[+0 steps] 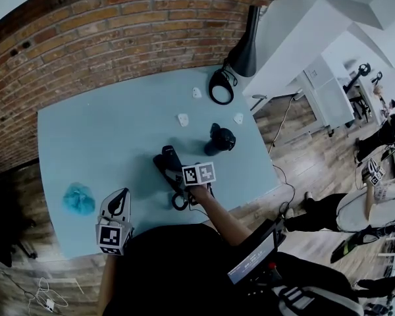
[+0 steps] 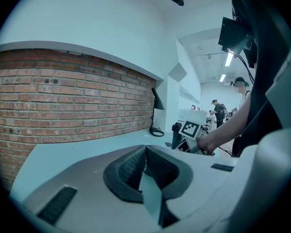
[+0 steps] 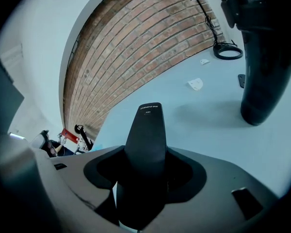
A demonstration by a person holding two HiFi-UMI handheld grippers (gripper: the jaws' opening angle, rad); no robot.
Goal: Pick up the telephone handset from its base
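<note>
My right gripper [image 1: 182, 178] [image 3: 146, 171] is shut on the black telephone handset [image 1: 168, 159] [image 3: 146, 135], whose narrow end sticks out past the jaws above the light blue table [image 1: 105, 137]. The black base [image 1: 220, 139] [image 3: 262, 67] stands upright on the table just right of and beyond the handset, apart from it. A black loop of cord [image 1: 179, 201] lies under the right gripper. My left gripper [image 1: 118, 205] [image 2: 145, 152] hangs at the table's near left edge, jaws shut, with nothing between them. In the left gripper view, the right gripper's marker cube [image 2: 189, 128] shows far off.
A blue crumpled cloth [image 1: 79, 198] lies near the front left. Small white pieces [image 1: 183, 119] sit mid-table. A black lamp with a ring base [image 1: 222, 87] stands at the back right by the brick wall [image 1: 105, 38]. People are on the wooden floor to the right [image 1: 382, 137].
</note>
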